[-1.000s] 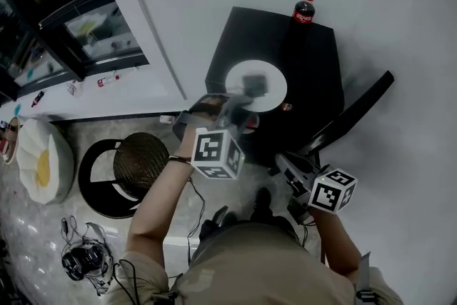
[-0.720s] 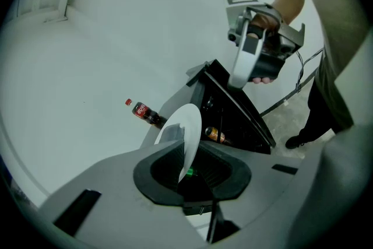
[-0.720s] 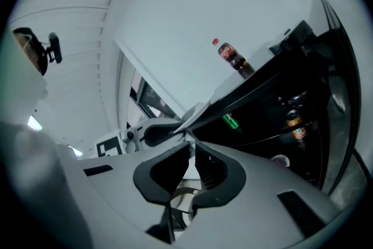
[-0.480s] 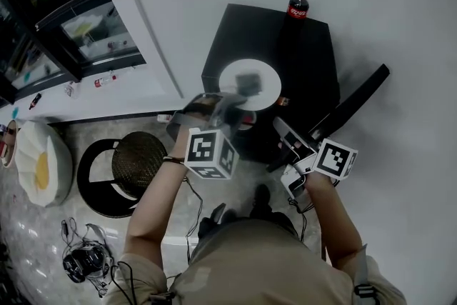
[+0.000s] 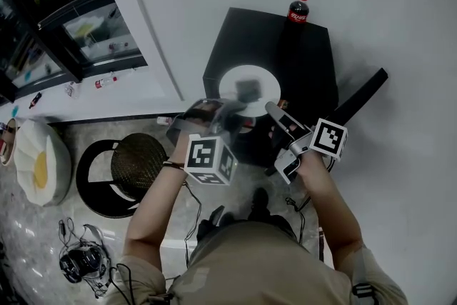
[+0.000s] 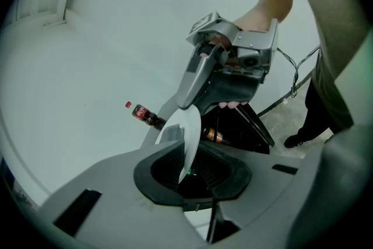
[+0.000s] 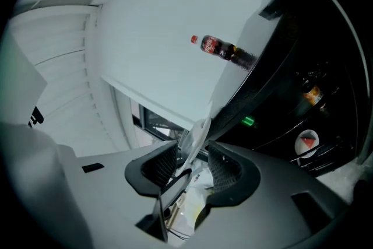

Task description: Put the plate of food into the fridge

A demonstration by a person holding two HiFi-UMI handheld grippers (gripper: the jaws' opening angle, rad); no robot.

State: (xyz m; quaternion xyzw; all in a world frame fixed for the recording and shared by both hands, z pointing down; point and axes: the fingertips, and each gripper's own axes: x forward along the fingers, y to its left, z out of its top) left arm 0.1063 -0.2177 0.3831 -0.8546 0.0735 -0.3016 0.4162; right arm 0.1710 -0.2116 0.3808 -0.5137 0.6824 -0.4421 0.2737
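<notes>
**Task item.** The plate is white, with a dark piece of food near its middle. It is carried in the air above the front edge of the black mini fridge and is not inside it.

**Fridge.**
- The fridge door stands swung open at the fridge's right, so access is made.
- A cola bottle stands at the back of the fridge top.
- An orange-labelled bottle shows inside the compartment.

**Progress, as judged.**
- Done: the door is opened and the plate is lifted and brought to the fridge, roughly mid-task.
- Left: bring the plate down to the opening, slide it onto a shelf and let go. Shutting the door presumably follows.

**Tools.**
- **Left gripper:** the jaws are narrow and clamped on the plate rim on the side away from the fridge. The rim runs edge-on between the pads. This grip appears to bear the plate alone.
- **Right gripper:** the jaws have just been opening and now stand at their widest. It sits on the door side of the plate. The rim passes between its jaws, close to one pad, with no squeeze visible — not a hold at present.
</notes>
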